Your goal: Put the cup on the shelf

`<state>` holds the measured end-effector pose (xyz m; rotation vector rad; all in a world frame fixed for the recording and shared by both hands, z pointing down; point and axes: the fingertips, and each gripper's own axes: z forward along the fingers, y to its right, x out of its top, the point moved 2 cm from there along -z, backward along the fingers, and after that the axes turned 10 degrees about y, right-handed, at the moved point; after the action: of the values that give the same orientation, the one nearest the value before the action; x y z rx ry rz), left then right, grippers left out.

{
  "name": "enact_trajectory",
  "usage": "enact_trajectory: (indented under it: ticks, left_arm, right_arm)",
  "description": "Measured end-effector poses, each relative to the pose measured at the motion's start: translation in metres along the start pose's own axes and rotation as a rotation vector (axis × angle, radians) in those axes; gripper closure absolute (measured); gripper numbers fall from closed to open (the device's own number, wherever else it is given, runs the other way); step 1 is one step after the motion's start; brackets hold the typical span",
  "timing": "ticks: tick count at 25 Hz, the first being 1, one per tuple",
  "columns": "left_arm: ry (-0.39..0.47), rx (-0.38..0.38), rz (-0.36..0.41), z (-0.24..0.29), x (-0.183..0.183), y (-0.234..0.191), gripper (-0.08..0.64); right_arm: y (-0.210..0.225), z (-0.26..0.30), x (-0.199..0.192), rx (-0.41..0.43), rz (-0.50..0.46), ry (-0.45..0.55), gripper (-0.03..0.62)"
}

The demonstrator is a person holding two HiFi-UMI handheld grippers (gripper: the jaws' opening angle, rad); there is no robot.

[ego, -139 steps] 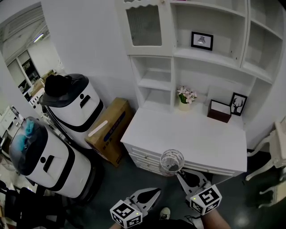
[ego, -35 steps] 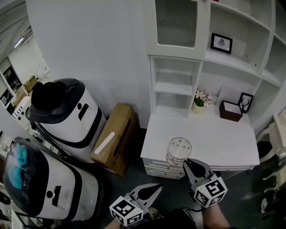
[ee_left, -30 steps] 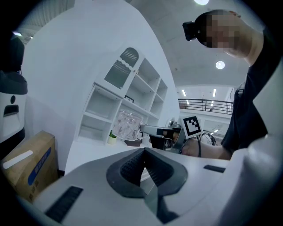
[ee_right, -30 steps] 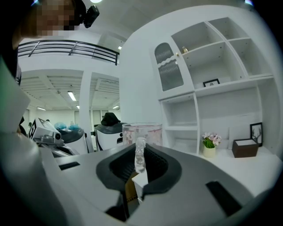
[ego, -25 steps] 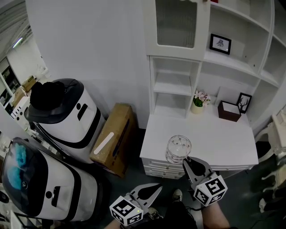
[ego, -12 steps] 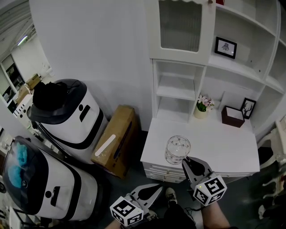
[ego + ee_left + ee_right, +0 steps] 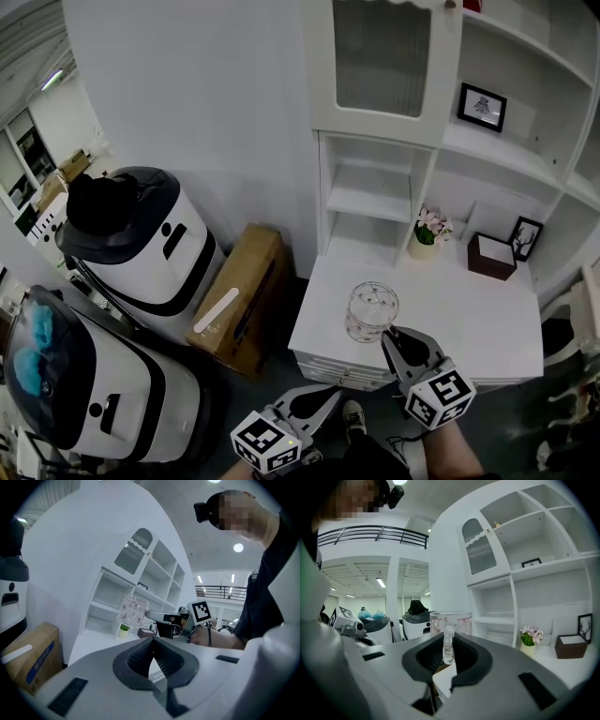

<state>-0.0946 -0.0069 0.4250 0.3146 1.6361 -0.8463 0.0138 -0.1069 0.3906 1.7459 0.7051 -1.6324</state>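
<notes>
1. My right claw (image 7: 392, 339) pinches the clear patterned glass cup (image 7: 371, 312), held above the white desk (image 7: 450, 309) near its front edge.
2. Carrying step in hand; the next move calls for a level lift to the white wooden shelf (image 7: 370, 204).

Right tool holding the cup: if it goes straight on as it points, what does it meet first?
Past the cup in the right tool, the line crosses the desk and likely meets the shelf unit's left post or the wall beside it; depth is unclear.
</notes>
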Motion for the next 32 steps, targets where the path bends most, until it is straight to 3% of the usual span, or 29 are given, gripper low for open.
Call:
enact_trajectory:
  ticks: [16,32]
  left_arm:
    - [0.01,0.039,-0.003,0.056,0.007,-0.024,0.555]
    - [0.0,0.091,-0.029,0.106,0.002,-0.057,0.555]
  right_arm:
    - [0.055,0.038,0.006,0.043,-0.001,-0.007,0.561]
    - [0.107,0.08,-0.017,0.077,0.03,-0.036,0.561]
